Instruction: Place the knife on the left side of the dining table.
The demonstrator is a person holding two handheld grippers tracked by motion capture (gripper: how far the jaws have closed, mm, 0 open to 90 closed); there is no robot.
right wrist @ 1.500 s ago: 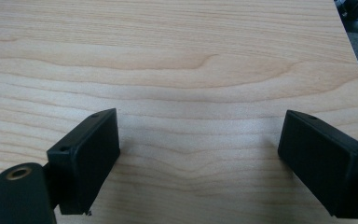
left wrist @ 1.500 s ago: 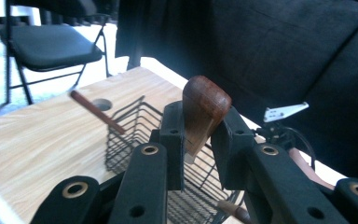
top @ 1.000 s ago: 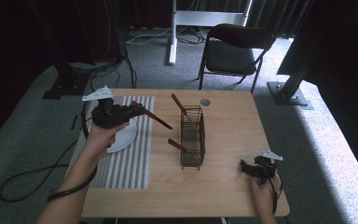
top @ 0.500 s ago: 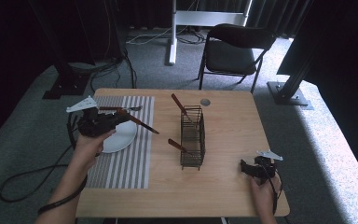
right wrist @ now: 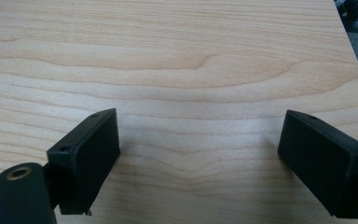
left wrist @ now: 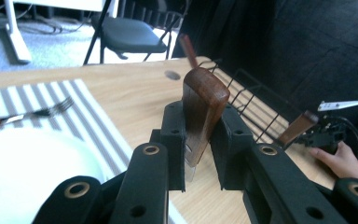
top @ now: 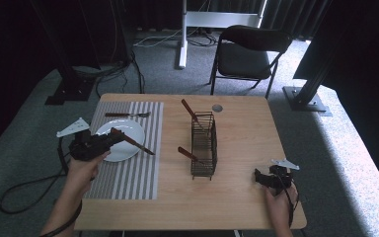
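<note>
Over the plate's [top: 128,129] right edge, left hand-held gripper [top: 109,140] clamps knife [top: 134,143].

- Left tongs [top: 109,140], lower left of the high view: black body, grey three-cornered plate on top, black cable trailing down to the floor
- Their black arms carry brass-ringed holes and small screw holes
- Right tongs [top: 258,176], lower right: black, grey plate, thin black cable
- Bare forearms, no sleeves

No legible text, label, brand, number or sign on anything here.
</note>
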